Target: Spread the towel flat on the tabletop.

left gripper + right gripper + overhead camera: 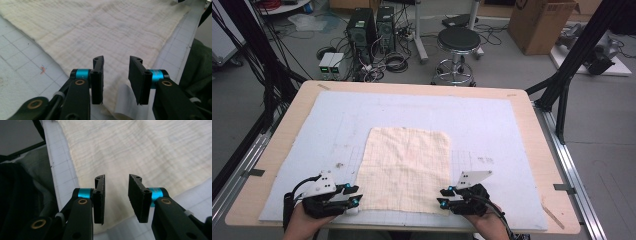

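Note:
A cream, grid-lined cloth (pixel 404 167) lies spread flat on the pale grey mat (pixel 412 107), its near edge close to the table's front. My left gripper (pixel 356 195) sits at the cloth's near left corner with its jaws apart. In the left gripper view the cloth (pixel 100 30) lies under and beyond the open gripper (pixel 116 60), and a white tag (pixel 123 100) shows at the corner; the pads press on nothing. My right gripper (pixel 442 196) sits at the near right corner. In the right gripper view the gripper (pixel 116 177) is also open, over the edge of the cloth (pixel 150 150).
The mat covers most of a wooden table (pixel 287 130). Beyond the far edge stand a black stool (pixel 458 42), computer towers (pixel 362 27) with tangled cables, and a cardboard box (pixel 539 22). Black frame posts (pixel 579 47) rise at the right and left sides.

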`<act>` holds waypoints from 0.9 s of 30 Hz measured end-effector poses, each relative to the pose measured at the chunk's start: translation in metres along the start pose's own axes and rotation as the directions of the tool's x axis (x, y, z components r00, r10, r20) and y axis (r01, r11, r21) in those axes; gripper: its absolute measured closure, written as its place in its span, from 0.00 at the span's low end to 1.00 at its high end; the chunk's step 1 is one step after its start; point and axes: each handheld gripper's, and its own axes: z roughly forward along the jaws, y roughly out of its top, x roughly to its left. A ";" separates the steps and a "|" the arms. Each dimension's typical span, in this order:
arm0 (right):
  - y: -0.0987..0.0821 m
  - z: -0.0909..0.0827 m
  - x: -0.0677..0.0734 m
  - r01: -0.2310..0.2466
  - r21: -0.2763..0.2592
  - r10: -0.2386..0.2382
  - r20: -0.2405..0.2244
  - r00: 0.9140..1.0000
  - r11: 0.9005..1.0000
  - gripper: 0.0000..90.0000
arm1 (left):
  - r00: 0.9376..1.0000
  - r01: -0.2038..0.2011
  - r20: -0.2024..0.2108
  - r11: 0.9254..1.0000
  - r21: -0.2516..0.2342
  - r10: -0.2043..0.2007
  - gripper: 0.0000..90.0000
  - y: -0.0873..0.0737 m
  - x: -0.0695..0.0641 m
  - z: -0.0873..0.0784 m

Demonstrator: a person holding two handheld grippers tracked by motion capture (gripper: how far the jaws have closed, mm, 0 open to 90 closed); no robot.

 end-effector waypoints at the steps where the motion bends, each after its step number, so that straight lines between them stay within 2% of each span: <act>1: 0.000 -0.001 -0.002 -0.008 -0.005 0.008 0.006 1.000 1.000 0.70 | 1.000 0.008 0.000 1.000 -0.007 -0.008 0.67 0.001 0.001 0.001; 4: 0.001 -0.002 -0.008 -0.044 -0.028 0.044 0.016 0.999 0.999 0.58 | 1.000 0.020 0.008 1.000 -0.023 -0.020 0.64 0.005 0.005 0.005; 6: 0.003 -0.003 -0.012 -0.070 -0.047 0.071 0.010 0.997 0.996 0.55 | 1.000 0.026 0.009 0.999 -0.029 -0.025 0.61 0.008 0.009 0.008; 12: 0.008 -0.002 -0.019 -0.074 -0.063 0.077 0.052 0.996 0.995 0.38 | 0.998 0.040 -0.041 0.998 -0.042 -0.042 0.51 0.015 0.018 0.016; 16: 0.010 0.000 -0.023 -0.069 -0.069 0.074 0.074 0.994 0.995 0.33 | 0.996 0.065 -0.056 0.995 -0.071 -0.069 0.49 0.017 0.021 0.016; 19: 0.011 0.000 -0.025 -0.073 -0.075 0.079 0.088 0.993 0.995 0.30 | 0.995 0.065 -0.075 0.996 -0.067 -0.070 0.50 0.018 0.024 0.017; 25: 0.014 0.003 -0.034 -0.075 -0.102 0.086 0.110 0.990 0.992 0.23 | 0.990 0.101 -0.096 0.992 -0.075 -0.108 0.50 0.020 0.033 0.021; 27: 0.014 0.004 -0.038 -0.080 -0.107 0.093 0.124 0.988 0.991 0.22 | 0.988 0.102 -0.106 0.992 -0.078 -0.110 0.49 0.021 0.036 0.022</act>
